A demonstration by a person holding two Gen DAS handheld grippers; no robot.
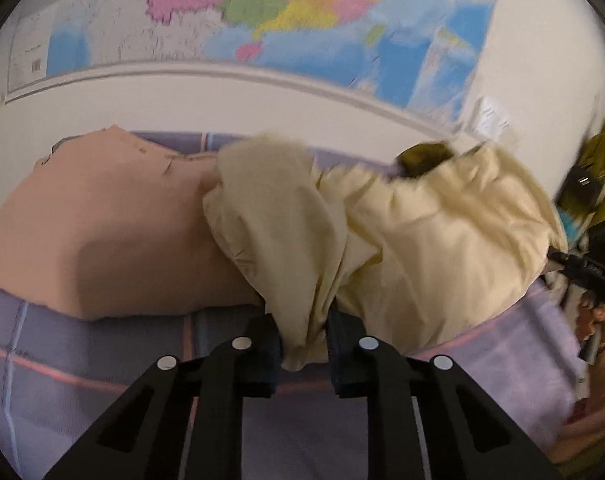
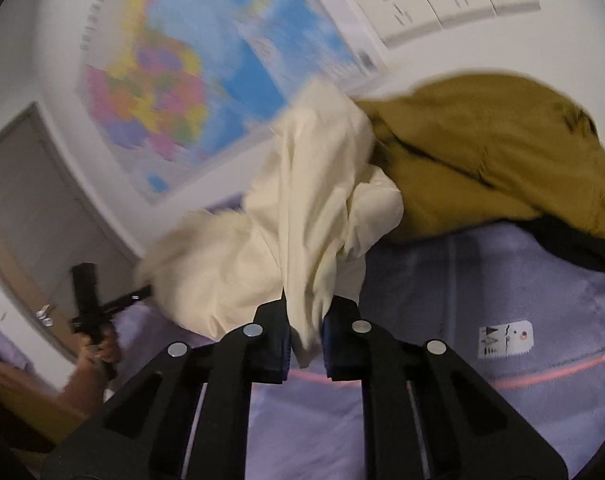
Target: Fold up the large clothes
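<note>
A large cream garment (image 1: 422, 232) hangs bunched between both grippers above a lilac bed cover (image 1: 102, 360). My left gripper (image 1: 302, 344) is shut on one bunched edge of it. My right gripper (image 2: 305, 340) is shut on another edge of the cream garment (image 2: 302, 208), which rises in folds in front of it. In the left wrist view the right gripper (image 1: 582, 276) shows at the far right, against the cloth. In the right wrist view the left gripper (image 2: 98, 312) shows at the lower left.
A peach cloth (image 1: 102, 232) lies flat on the bed at the left. A mustard garment (image 2: 494, 160) lies heaped on the lilac bed cover (image 2: 502, 300) at the right, with a white tag (image 2: 506, 340). A coloured wall map (image 1: 282, 12) hangs behind.
</note>
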